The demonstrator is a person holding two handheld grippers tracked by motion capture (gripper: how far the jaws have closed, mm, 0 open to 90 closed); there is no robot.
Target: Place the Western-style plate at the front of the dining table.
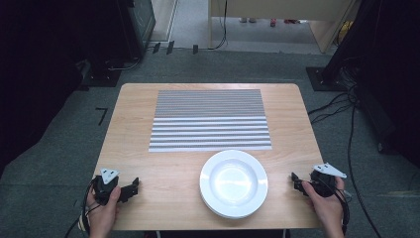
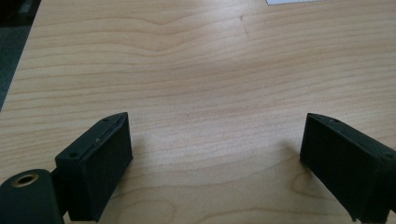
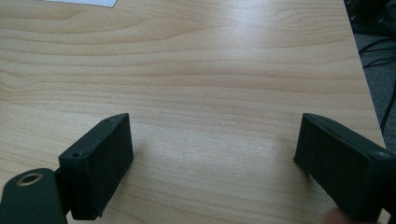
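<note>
— Where do I stand from above?

— I hold the left claw (image 1: 132, 186) at the near left corner of the wooden surface (image 1: 133, 124) and the right claw (image 1: 296, 181) at the near right edge, each in one hand. Between them, well apart from both, a white plate (image 1: 233, 183) sits near the front edge, just in front of a striped mat (image 1: 210, 120).

— And from the claws' own cameras?

— The left gripper view gives me the left claw (image 2: 215, 154) with jaws spread wide, nothing between them, bare wood grain beneath and a sliver of the mat (image 2: 294, 1) at the top edge. The right gripper view shows the right claw (image 3: 212, 154) likewise agape and empty, a corner of the mat (image 3: 84, 2) at top, plus dark floor and cables (image 3: 380, 56) beyond the surface's edge. The plate appears in the high view.

— Any writing?

— None legible to me.
</note>
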